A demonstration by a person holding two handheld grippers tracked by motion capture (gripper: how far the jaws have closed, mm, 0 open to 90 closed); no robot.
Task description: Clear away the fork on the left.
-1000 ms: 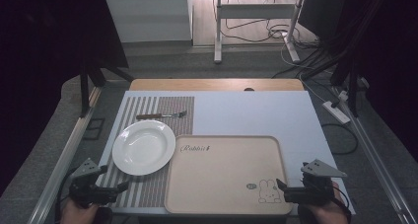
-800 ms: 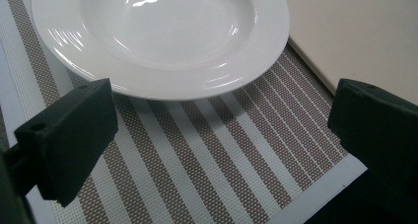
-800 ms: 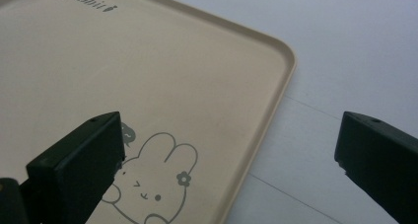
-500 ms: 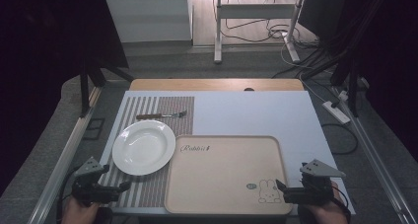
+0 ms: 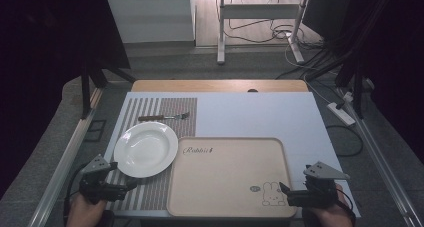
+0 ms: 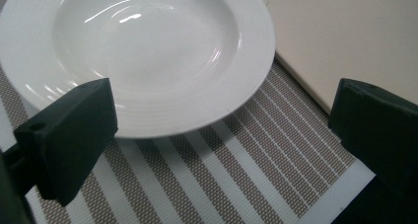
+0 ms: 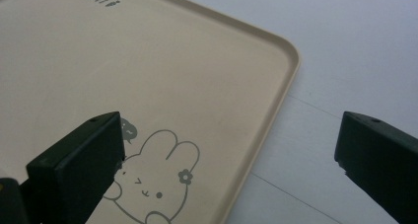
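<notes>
A white deep plate (image 5: 145, 148) (image 6: 143, 51) rests on a striped placemat (image 5: 165, 112) (image 6: 236, 169) at the table's left. A beige tray (image 5: 230, 177) (image 7: 148, 76) with a rabbit drawing lies to its right, its left edge beside the plate. A fork (image 5: 164, 117) lies on the mat behind the plate. My left gripper (image 5: 127, 186) (image 6: 222, 135) stands open just short of the plate's near rim, nothing in it. My right gripper (image 5: 285, 191) (image 7: 229, 160) is open, straddling the tray's near right corner, empty.
The light blue table top (image 5: 260, 114) extends to a wooden strip (image 5: 220, 85) at the back. Metal rails (image 5: 65, 157) run along both sides. Cables and a power strip (image 5: 341, 113) lie on the floor to the right.
Both grippers stay near the front edge; the left one has crept slightly toward the plate. Plate, tray and fork are unmoved.
</notes>
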